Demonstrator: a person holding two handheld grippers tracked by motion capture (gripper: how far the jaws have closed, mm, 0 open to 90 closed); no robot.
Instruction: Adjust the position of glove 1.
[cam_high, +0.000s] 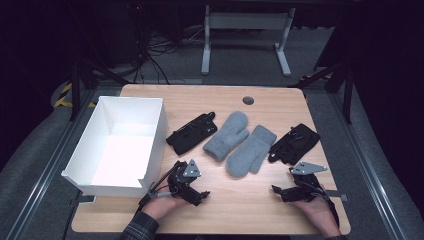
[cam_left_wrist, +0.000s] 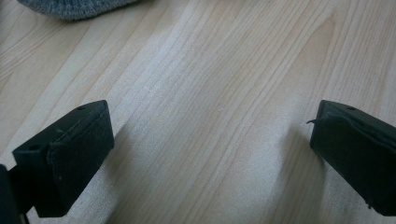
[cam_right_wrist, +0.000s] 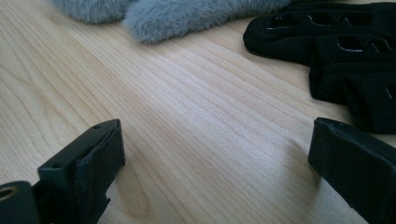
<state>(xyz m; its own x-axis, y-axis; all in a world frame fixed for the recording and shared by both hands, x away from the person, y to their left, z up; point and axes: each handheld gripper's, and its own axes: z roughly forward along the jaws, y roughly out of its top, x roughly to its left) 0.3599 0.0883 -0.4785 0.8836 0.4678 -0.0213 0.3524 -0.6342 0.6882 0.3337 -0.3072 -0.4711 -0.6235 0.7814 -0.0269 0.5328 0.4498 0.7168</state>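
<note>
We have both grippers low over the near edge of the table (cam_high: 220, 210), and nothing is picked up yet. The left gripper (cam_high: 199, 192) sits just right of the white box (cam_high: 107, 186), jaws spread wide with bare wood between them. The right gripper (cam_high: 278, 192) rests at the near right, jaws equally wide and empty. Ahead of us lie four pieces in a row: a black glove (cam_high: 191, 132) nearest the box, two grey mittens (cam_high: 239, 142) side by side in the middle, and a second black glove (cam_high: 294, 143) on the right. The box stands empty, so sorting into it looks like the job. For a clean start we'd take the nearest piece with each hand, come down over the cuff or a thick fold, and pinch enough fabric that it won't slip during the lift across to the box.
</note>
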